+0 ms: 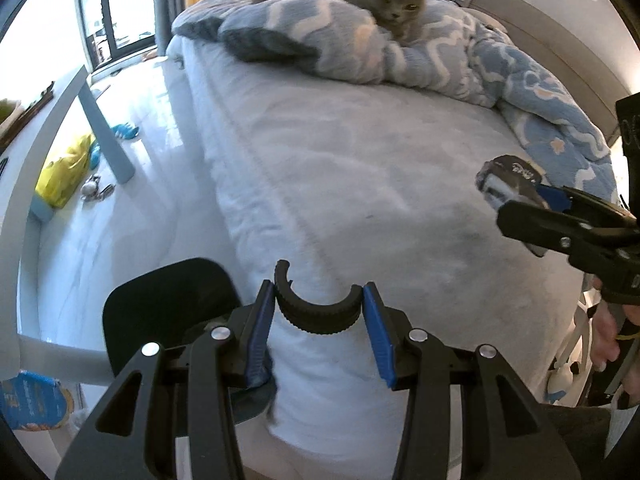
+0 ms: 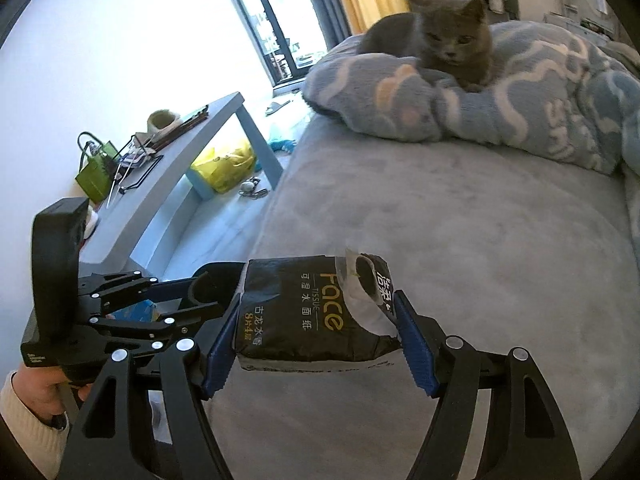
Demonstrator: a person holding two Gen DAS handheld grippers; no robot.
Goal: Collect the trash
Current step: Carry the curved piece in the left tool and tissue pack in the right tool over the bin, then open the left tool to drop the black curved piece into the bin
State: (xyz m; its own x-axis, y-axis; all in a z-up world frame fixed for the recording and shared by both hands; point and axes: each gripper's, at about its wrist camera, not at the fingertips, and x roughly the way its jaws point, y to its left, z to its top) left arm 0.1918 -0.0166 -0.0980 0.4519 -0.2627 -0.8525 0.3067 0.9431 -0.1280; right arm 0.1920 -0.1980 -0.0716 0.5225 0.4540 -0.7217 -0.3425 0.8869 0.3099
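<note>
Right gripper (image 2: pixel 316 344) clamped on black tissue pack (image 2: pixel 316 312), lower centre of frame, long axis across jaws. Left gripper (image 1: pixel 319 320) clamped on black curved piece (image 1: pixel 316 312) (identity unclear), lower centre, above bed (image 1: pixel 360 168).

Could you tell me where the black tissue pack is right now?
The tissue pack is clamped in the right gripper, above the near end of the bed.
</note>
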